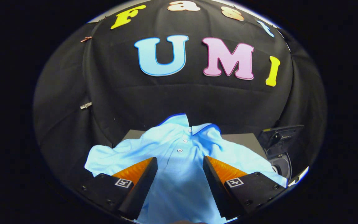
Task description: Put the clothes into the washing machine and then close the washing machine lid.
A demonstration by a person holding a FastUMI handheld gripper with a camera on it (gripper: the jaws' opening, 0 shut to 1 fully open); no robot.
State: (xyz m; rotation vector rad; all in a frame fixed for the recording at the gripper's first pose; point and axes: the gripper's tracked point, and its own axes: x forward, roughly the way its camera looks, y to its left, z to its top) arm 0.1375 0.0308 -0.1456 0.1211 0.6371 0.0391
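Between the spread fingers [180,163] lies a light blue shirt [179,155], its collar just beyond them, untouched.

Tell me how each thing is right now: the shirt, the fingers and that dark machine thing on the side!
Shirt: light blue, spread out crumpled on a grey surface, collar away from the gripper, buttons done up, not yet in the machine.
Gripper: its fingers are open wide over the shirt, one each side of the button strip, not pinching it.
Washing machine: beside the shirt; its dark lid looks raised, so likely open.
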